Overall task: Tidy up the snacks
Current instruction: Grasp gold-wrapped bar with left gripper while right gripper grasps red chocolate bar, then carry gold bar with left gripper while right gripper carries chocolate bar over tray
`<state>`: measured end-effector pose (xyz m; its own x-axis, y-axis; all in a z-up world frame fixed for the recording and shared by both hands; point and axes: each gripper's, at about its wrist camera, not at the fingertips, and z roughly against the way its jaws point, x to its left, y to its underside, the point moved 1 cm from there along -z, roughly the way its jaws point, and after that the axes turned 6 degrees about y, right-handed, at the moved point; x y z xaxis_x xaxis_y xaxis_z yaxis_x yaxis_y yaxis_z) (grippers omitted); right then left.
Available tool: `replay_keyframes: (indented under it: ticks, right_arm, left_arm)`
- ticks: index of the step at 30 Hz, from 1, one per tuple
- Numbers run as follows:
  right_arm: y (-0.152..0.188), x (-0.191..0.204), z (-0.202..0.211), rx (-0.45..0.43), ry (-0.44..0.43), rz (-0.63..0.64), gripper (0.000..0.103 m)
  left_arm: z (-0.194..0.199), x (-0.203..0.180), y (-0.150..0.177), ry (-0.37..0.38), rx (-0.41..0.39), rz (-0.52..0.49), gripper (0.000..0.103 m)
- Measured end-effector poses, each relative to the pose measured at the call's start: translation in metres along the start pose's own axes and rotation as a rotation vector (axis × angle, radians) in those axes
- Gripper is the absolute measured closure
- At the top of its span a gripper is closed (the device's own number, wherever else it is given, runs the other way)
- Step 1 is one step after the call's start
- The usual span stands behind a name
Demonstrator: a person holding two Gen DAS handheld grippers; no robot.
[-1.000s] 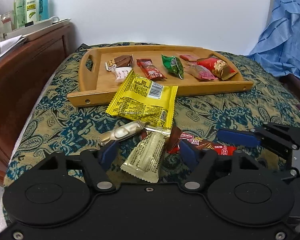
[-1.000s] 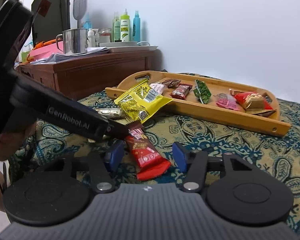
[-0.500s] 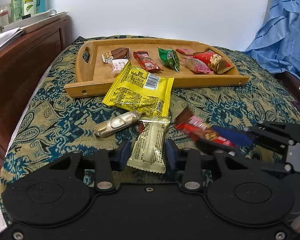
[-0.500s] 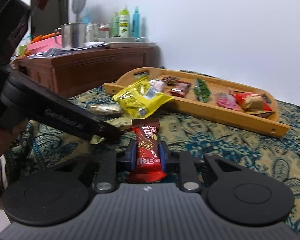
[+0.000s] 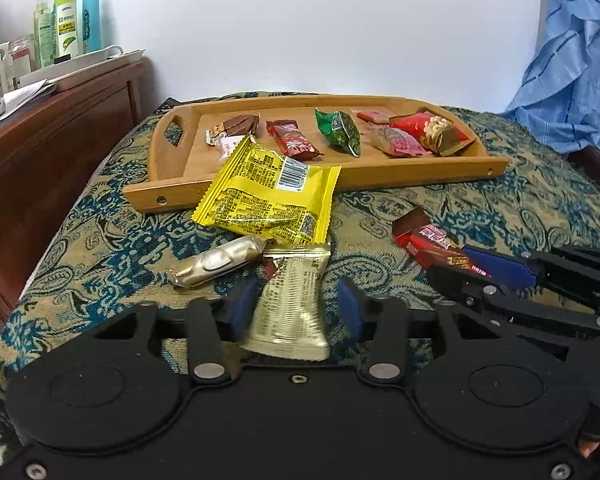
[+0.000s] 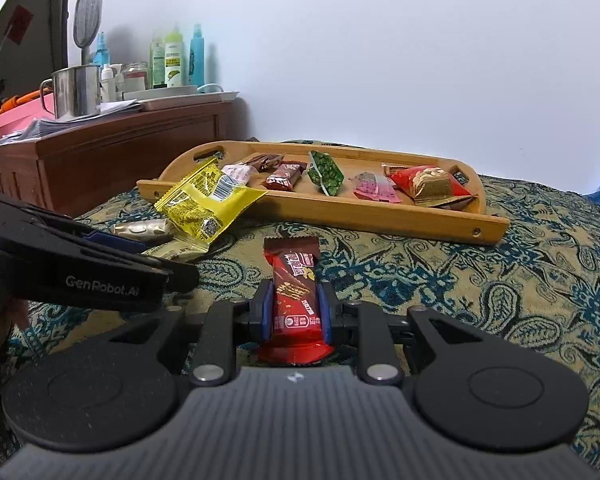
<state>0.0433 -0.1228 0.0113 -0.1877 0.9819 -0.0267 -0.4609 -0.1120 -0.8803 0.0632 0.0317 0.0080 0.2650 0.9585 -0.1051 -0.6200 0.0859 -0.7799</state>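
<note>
Gripping the red wafer bar (image 6: 295, 300) in my right gripper (image 6: 294, 312), lifted clear; left gripper (image 5: 296, 306) spread around the gold packet (image 5: 290, 304). Several snacks fill the tray (image 5: 364, 172) at twelve o'clock; yellow bag (image 5: 268, 196) and silver bar (image 5: 214, 260) remain outside.

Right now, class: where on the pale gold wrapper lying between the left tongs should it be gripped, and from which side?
Grip the pale gold wrapper across its narrowed middle, coming from its wide near end, where the open left tongs already straddle it. It lies flat and lengthwise; its far end is tucked under the yellow packet.
</note>
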Motion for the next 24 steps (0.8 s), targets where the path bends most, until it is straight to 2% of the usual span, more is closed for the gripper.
replay_keyframes:
  ticks: [6, 12, 24]
  right_arm:
    - [0.000, 0.002, 0.002, -0.007, -0.009, -0.001, 0.075]
    - [-0.003, 0.001, 0.008, -0.033, -0.007, -0.014, 0.075]
    - [-0.026, -0.029, 0.016, -0.092, 0.024, -0.127, 0.075]
  left_arm:
    - [0.003, -0.007, 0.000, -0.030, -0.007, 0.009, 0.075]
    - [0.012, -0.019, -0.006, -0.058, -0.028, 0.009, 0.076]
    - [0.019, -0.033, -0.035, -0.066, -0.069, 0.028, 0.076]
